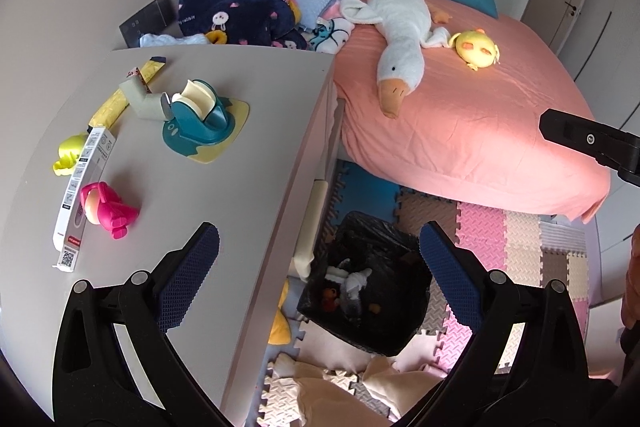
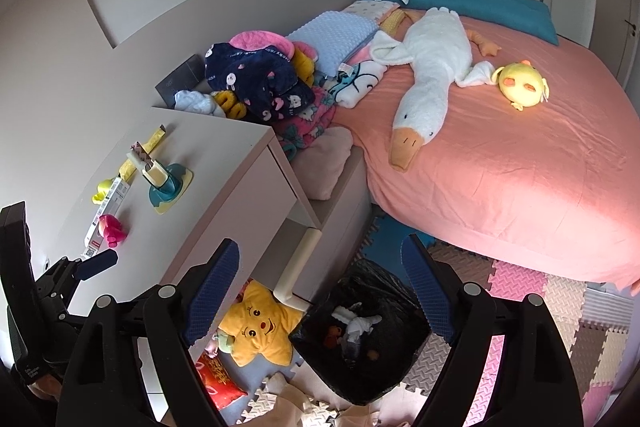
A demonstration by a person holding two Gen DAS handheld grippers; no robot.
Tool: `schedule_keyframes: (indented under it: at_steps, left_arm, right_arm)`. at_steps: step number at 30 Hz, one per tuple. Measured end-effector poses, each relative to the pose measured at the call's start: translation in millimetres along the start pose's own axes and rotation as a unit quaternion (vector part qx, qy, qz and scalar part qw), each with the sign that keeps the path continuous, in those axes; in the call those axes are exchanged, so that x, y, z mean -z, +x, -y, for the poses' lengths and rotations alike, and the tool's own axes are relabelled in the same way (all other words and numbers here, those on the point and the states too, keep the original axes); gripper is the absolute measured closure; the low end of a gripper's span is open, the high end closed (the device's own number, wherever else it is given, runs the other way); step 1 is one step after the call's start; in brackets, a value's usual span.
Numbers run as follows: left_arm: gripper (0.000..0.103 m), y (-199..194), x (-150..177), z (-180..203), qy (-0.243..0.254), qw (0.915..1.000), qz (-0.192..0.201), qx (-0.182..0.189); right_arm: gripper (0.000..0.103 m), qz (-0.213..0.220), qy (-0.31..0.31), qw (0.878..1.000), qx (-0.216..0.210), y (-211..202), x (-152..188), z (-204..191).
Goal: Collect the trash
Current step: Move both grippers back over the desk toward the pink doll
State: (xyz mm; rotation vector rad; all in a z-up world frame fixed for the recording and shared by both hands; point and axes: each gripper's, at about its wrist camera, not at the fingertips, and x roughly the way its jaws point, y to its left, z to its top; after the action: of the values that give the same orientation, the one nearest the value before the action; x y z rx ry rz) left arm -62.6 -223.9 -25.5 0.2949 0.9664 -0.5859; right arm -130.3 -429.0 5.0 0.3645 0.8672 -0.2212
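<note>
A black-lined trash bin (image 1: 366,291) stands on the floor mats beside the nightstand, with white tissue and small scraps inside; it also shows in the right wrist view (image 2: 360,331). On the nightstand top (image 1: 208,179) lie a long white carton (image 1: 84,191), a yellow wrapper (image 1: 132,89), a pink toy (image 1: 108,211), a yellow toy (image 1: 70,153) and a teal tape dispenser (image 1: 200,119). My left gripper (image 1: 320,271) is open and empty over the nightstand's edge and the bin. My right gripper (image 2: 320,291) is open and empty above the bin.
A pink bed (image 1: 460,115) carries a white goose plush (image 1: 400,39), a yellow chick plush (image 1: 476,49) and piled clothes (image 1: 240,15). A yellow star plush (image 2: 258,327) and a red packet (image 2: 218,383) lie under the nightstand. Foam mats (image 1: 520,251) cover the floor.
</note>
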Motion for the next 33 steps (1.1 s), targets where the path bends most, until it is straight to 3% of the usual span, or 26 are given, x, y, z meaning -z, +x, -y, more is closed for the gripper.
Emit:
schedule_keyframes:
  at_steps: [16, 33]
  left_arm:
    - [0.006, -4.8, 9.0, -73.7, -0.056, 0.9973, -0.004, -0.048]
    - [0.006, 19.7, 16.2, -149.4, -0.147, 0.9875, -0.019, -0.054]
  right_arm:
    - [0.019, -0.024, -0.048, 0.998, -0.040, 41.9, -14.2, -72.0]
    - [0.019, -0.052, -0.094, 0.992, -0.067, 97.6, -29.2, -133.2]
